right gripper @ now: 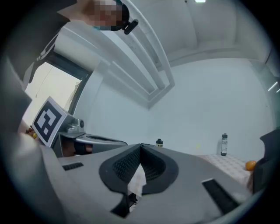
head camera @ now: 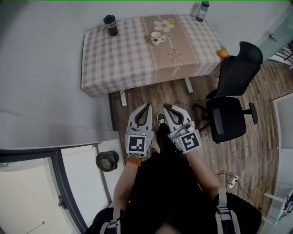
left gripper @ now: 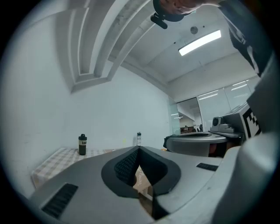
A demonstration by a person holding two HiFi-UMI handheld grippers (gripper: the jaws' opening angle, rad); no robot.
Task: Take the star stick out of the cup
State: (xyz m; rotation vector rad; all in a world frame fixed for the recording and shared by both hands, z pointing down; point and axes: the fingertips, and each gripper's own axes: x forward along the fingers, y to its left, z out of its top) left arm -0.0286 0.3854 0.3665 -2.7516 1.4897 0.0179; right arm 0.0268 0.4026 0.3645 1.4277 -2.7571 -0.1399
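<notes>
Head view: your left gripper (head camera: 147,107) and right gripper (head camera: 165,107) sit side by side, fingers closed on nothing, likely parked before the reach. The cup (head camera: 157,37) stands on the surface (head camera: 119,59), well ahead of both fingertips. The star stick is too small to make out.

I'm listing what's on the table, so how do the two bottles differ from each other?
The dark bottle is stout and near-black all over; the slim bottle is paler with a dark cap. The dark bottle stands near the far left corner of the table, the slim bottle near its far right. Both stand upright, capped.
</notes>
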